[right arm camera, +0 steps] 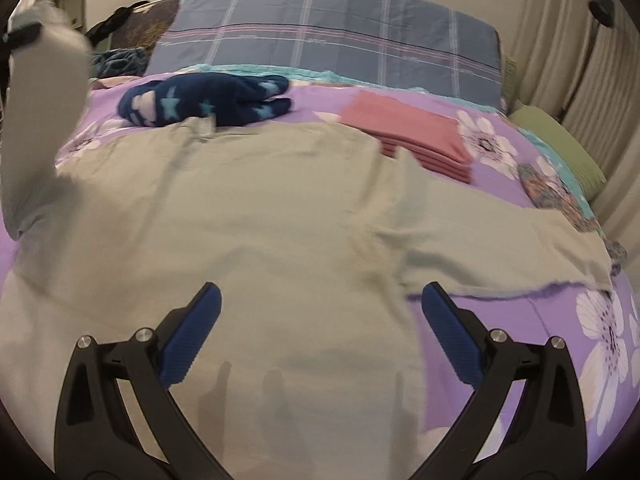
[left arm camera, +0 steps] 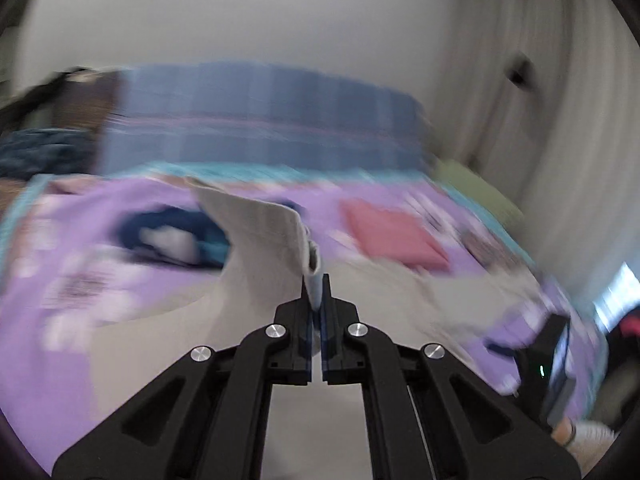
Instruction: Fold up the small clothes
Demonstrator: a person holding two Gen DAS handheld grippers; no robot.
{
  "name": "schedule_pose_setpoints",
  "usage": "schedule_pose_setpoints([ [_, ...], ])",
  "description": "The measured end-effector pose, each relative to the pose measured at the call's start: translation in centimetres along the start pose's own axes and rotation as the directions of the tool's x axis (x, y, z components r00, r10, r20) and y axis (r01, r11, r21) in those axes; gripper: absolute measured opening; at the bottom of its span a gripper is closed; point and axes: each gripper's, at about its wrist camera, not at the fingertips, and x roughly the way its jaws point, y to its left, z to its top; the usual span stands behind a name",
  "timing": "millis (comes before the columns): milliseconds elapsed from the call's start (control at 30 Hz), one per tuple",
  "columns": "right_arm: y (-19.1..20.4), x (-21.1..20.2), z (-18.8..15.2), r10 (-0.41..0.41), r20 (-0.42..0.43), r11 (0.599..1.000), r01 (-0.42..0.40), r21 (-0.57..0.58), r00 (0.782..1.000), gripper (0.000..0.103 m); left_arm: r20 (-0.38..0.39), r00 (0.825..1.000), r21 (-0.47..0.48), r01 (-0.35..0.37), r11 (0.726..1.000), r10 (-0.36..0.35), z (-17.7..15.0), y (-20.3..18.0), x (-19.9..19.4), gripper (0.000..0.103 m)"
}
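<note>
Here, left gripper pinching shirt (sleeve raised)

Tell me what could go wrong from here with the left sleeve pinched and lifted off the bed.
1. The left gripper pinches only the cuff edge of the pale shirt; a hard pull might slip it free.
2. The right gripper hangs open and pins nothing, so the body could drag and bunch.
3. The shirt overlaps the folded pink cloth and touches the navy star garment; dragging may disturb them.
</note>
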Motion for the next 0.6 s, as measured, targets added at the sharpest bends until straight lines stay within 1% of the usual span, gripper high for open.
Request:
schedule_pose_setpoints([
  [33, -0.8, 0.2, -0.2, -0.011, -0.006, 1.000, 0.011, 0.011, 1.000, 0.101, -0.040, 0.999, 0.022, 0.035, 0.999, -0.034, -1.0, -1.5, 1.7, 0.032],
  [67, -1.3, 0.3, -0.4, -0.015, -0.011, 1.000, 0.015, 0.019, 1.000, 0.101, -0.077, 0.996, 0.039, 0.053, 0.998, -0.050, -2.0, -2.7, 3.2, 0.044],
  [100, -2.1, 0.5, -0.7, -0.016, -0.021, 0.999, 0.017, 0.034, 1.000, 0.101, -0.115, 0.993, 0.069, 0.046, 0.997, -0.037, -3.3, -3.8, 4.7, 0.054],
  [133, -2.7, 0.6, -1.0, -0.010, -0.029, 0.999, 0.011, 0.046, 1.000, 0.101, -0.139, 0.990, 0.095, 0.036, 0.995, -0.022, -4.3, -4.4, 5.4, 0.054],
  [167, -3.5, 0.7, -1.3, 0.012, -0.038, 0.998, -0.010, 0.064, 0.999, 0.101, -0.160, 0.987, 0.122, 0.025, 0.992, -0.006, -5.1, -4.8, 6.0, 0.054],
  [200, -4.0, 0.8, -1.4, 0.042, -0.041, 0.996, -0.039, 0.080, 0.998, 0.101, -0.177, 0.984, 0.145, -0.003, 0.989, 0.029, -6.0, -4.5, 6.2, 0.055],
  [267, -4.7, 0.9, -1.6, 0.100, -0.039, 0.990, -0.096, 0.104, 0.994, 0.101, -0.178, 0.979, 0.154, -0.076, 0.985, 0.103, -7.2, -2.7, 5.5, 0.060],
  [300, -4.9, 1.1, -1.4, 0.145, -0.043, 0.983, -0.139, 0.116, 0.989, 0.098, -0.173, 0.973, 0.154, -0.124, 0.980, 0.151, -8.1, -1.5, 4.7, 0.067],
  [333, -4.8, 1.5, -1.1, 0.193, -0.046, 0.975, -0.186, 0.122, 0.980, 0.093, -0.176, 0.968, 0.153, -0.151, 0.977, 0.177, -8.9, -0.6, 4.2, 0.069],
  [367, -4.6, 1.7, -0.7, 0.227, -0.051, 0.968, -0.219, 0.122, 0.973, 0.081, -0.184, 0.964, 0.152, -0.166, 0.974, 0.192, -9.4, 0.4, 3.7, 0.069],
  [400, -4.1, 2.3, 0.0, 0.275, -0.062, 0.957, -0.267, 0.115, 0.959, 0.071, -0.200, 0.959, 0.150, -0.172, 0.974, 0.201, -10.2, 0.8, 3.5, 0.069],
  [467, -2.9, 3.4, 1.6, 0.336, -0.079, 0.940, -0.329, 0.090, 0.939, 0.062, -0.217, 0.959, 0.142, -0.152, 0.978, 0.181, -10.8, 1.2, 3.5, 0.069],
  [533, -1.2, 5.2, 4.1, 0.401, -0.108, 0.916, -0.396, 0.061, 0.910, 0.061, -0.219, 0.968, 0.136, -0.095, 0.986, 0.123, -11.1, 0.2, 4.1, 0.069],
  [600, 0.1, 7.3, 6.6, 0.442, -0.138, 0.897, -0.438, 0.061, 0.886, 0.061, -0.217, 0.975, 0.157, -0.021, 0.987, 0.056, -11.1, -1.7, 5.3, 0.069],
])
